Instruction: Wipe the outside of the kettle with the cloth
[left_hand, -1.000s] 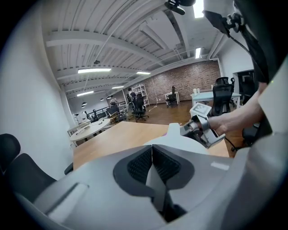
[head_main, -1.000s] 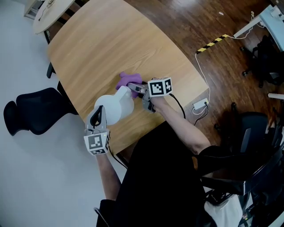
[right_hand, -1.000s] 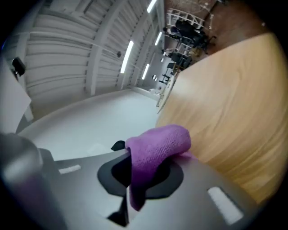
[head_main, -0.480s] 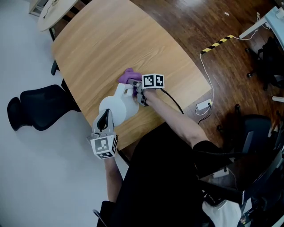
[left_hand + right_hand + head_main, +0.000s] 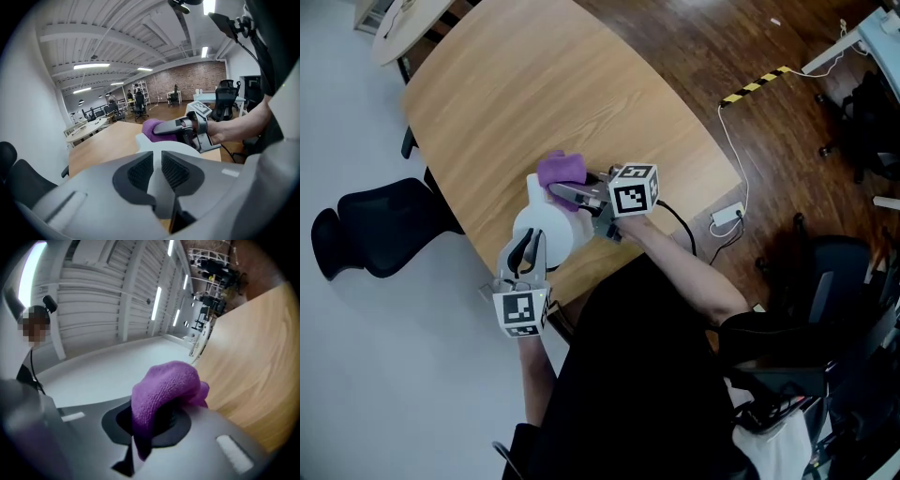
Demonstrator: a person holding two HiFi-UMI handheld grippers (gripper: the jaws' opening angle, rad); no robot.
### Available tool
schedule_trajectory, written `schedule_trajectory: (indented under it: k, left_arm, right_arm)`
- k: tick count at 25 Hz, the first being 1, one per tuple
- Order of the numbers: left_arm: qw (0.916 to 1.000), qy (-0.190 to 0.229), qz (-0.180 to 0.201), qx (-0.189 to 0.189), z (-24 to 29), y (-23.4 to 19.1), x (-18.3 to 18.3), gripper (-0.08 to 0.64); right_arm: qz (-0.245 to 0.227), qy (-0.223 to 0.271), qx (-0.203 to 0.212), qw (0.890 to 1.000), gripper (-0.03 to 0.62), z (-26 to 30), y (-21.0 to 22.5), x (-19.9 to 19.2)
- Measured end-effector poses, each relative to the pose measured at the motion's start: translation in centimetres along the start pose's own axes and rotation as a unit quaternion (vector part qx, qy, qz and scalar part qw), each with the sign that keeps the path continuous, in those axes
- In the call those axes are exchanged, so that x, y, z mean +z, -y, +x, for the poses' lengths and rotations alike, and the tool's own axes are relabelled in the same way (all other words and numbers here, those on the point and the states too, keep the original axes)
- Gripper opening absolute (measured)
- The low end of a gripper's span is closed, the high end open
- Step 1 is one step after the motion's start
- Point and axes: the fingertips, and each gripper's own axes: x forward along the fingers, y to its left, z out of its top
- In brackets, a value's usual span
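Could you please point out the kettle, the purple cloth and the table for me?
kettle (image 5: 551, 231): head view, on its white rounded body.
cloth (image 5: 161, 380): right gripper view, on its bunched top fold.
table (image 5: 534, 84): head view, on its bare wooden top.

left gripper (image 5: 156, 161) pointing slightly down, jaws just easing open, pads pressing on kettle handle (image 5: 159, 190), right gripper (image 5: 154, 420) tilting up, jaws clamping purple cloth (image 5: 164, 380), both forearms reaching forward

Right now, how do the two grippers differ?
The left gripper has the kettle handle between its jaws, which have just been opening; the right gripper is clamped on the cloth. The left is at the kettle's near side, the right at its far side. Both are at the same kettle.
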Motion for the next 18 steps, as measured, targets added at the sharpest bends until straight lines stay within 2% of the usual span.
schedule_trajectory:
  k: [2,3,5,7,9,10,11,12,13,15,16,17,18]
  left_arm:
    - [1.0000,-0.002,0.006,0.007,0.3,0.6,-0.2,0.130]
    - [0.9999,-0.002,0.007,0.010,0.4,0.8,-0.2,0.127]
    - [0.9999,-0.002,0.005,0.010,0.7,1.0,0.1,0.127]
    - [1.0000,-0.001,0.001,0.007,1.0,1.0,0.5,0.129]
    - [1.0000,0.000,0.000,0.008,1.0,1.1,0.6,0.129]
    - [1.0000,-0.002,-0.002,0.010,1.0,1.1,0.5,0.129]
    - [0.9999,-0.003,-0.004,0.011,1.0,1.0,0.4,0.129]
    - [0.9999,-0.004,-0.005,0.013,1.0,0.9,0.3,0.129]
    - [0.9999,-0.003,-0.005,0.013,1.0,0.7,0.2,0.129]
    - [0.9999,0.000,-0.005,0.015,1.0,0.3,0.2,0.129]
    - [0.9999,0.001,-0.005,0.016,1.1,0.2,0.2,0.129]
    - [0.9999,0.003,-0.005,0.016,1.1,0.1,0.2,0.129]
    - [0.9998,0.004,-0.005,0.017,1.1,0.0,0.2,0.130]
  right_arm:
    - [0.011,-0.025,0.016,1.000,0.021,0.6,0.7,-0.7]
    - [0.030,-0.047,0.007,0.998,0.021,0.5,2.0,-1.6]
    - [0.042,-0.121,-0.058,0.990,0.021,-0.2,6.1,-4.9]
    - [0.037,-0.186,-0.152,0.970,0.021,-1.7,11.4,-8.6]
    - [0.052,-0.211,-0.227,0.949,0.021,-3.8,15.7,-10.9]
    - [0.058,-0.214,-0.246,0.944,0.022,-4.6,16.8,-11.5]
    - [0.060,-0.209,-0.249,0.944,0.021,-4.9,16.8,-11.4]
    - [0.062,-0.193,-0.234,0.951,0.022,-4.6,15.7,-10.5]
    - [0.065,-0.167,-0.201,0.963,0.022,-3.8,13.8,-8.9]
    - [0.087,-0.097,-0.090,0.987,0.021,-1.6,8.2,-4.3]
    - [0.102,-0.067,-0.027,0.992,0.021,-0.6,5.2,-2.1]
    - [0.113,-0.052,0.026,0.992,0.021,0.1,2.6,-0.6]
    - [0.121,-0.052,0.061,0.989,0.021,0.7,0.9,0.1]
